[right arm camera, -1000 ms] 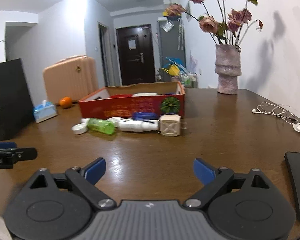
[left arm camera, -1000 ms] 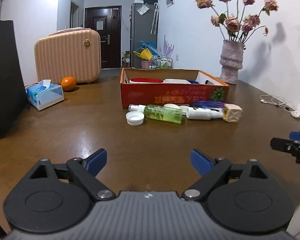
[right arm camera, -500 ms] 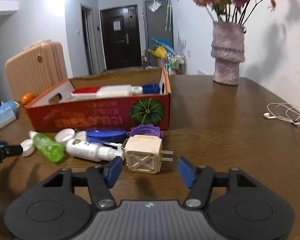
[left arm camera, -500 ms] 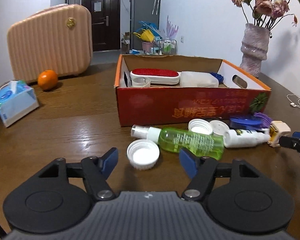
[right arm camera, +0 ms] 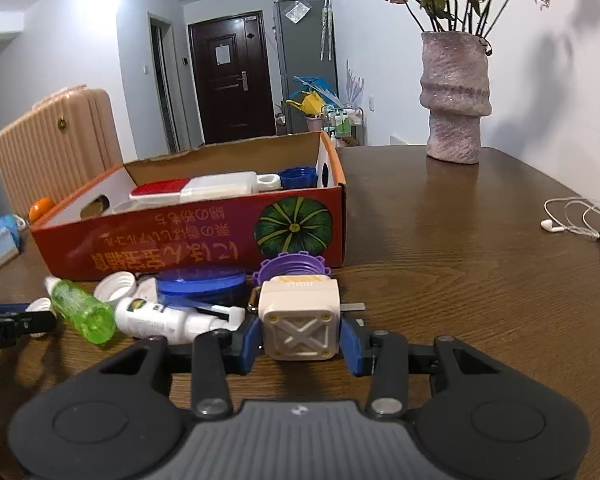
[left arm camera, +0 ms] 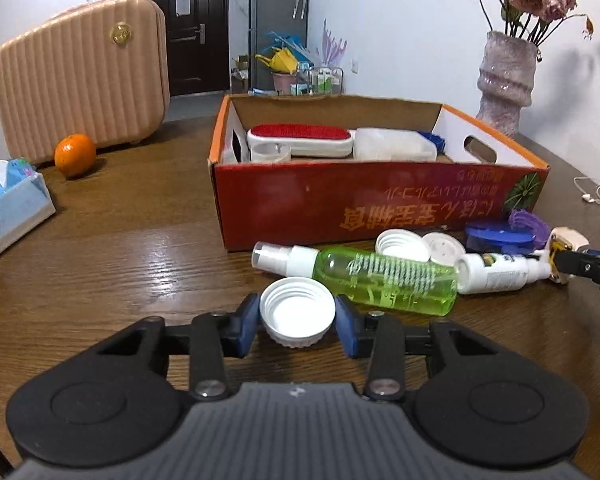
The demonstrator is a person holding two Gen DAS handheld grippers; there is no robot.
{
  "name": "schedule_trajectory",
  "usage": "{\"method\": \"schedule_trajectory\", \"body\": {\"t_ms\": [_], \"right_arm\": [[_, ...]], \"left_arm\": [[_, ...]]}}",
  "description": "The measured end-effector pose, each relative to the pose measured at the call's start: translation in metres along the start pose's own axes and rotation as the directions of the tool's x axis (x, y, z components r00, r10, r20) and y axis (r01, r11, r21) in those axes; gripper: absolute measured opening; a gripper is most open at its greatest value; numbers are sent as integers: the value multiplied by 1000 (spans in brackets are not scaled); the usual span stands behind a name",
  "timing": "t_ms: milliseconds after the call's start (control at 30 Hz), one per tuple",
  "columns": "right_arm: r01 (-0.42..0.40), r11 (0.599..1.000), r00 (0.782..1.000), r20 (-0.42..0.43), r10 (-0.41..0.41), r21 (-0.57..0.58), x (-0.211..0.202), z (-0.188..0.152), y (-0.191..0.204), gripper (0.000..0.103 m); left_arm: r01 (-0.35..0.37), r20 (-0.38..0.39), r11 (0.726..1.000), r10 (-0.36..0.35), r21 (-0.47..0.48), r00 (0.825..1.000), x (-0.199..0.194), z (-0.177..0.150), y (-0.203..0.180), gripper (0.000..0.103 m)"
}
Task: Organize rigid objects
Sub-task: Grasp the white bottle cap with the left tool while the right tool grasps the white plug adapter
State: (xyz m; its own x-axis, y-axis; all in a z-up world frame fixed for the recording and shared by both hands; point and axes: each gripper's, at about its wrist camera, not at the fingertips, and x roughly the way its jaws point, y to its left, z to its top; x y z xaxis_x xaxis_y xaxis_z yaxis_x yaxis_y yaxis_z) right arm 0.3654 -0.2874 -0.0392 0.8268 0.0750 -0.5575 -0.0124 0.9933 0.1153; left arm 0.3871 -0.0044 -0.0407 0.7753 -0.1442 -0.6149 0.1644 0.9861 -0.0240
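My left gripper (left arm camera: 296,330) is shut on a white screw cap (left arm camera: 297,311) that rests on the table. My right gripper (right arm camera: 300,342) is shut on a cream cube-shaped plug adapter (right arm camera: 299,322), also on the table. Between them lie a green spray bottle (left arm camera: 374,278), a white pump bottle (right arm camera: 168,322), more white caps (left arm camera: 402,245), a blue lid (right arm camera: 200,285) and a purple ring (right arm camera: 290,268). Behind them stands the red cardboard box (left arm camera: 380,204), holding a red brush (left arm camera: 300,140) and a white container (left arm camera: 394,150).
A pink vase of dried roses (right arm camera: 456,96) stands at the back right. White earphones (right arm camera: 580,220) lie at the right. A tissue pack (left arm camera: 10,206), an orange (left arm camera: 75,155) and a peach suitcase (left arm camera: 80,76) are at the left.
Both grippers moved forward to the row of objects and closed, the left one on the white cap, the right one on the plug adapter.
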Motion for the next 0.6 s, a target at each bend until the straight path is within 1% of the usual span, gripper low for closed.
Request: {"method": "schedule_trajectory", "body": {"t_ms": [167,367,600], "right_arm": [[-8,1000,1000,22,8,1,-28,-5,-2,40],[-35,999,999,8,35,-8,-71,-30,3,40],[-71,997,997,31,72,-45,-129,-56,16,40]], "left_arm": [[20,33,1000,-19,-24,999,-33,-10,-5,41],[43,56,999,-43,1,998,-89,-38,-21,41],[56,116,998,-56,3,992,-150,-60,-29,41]]}}
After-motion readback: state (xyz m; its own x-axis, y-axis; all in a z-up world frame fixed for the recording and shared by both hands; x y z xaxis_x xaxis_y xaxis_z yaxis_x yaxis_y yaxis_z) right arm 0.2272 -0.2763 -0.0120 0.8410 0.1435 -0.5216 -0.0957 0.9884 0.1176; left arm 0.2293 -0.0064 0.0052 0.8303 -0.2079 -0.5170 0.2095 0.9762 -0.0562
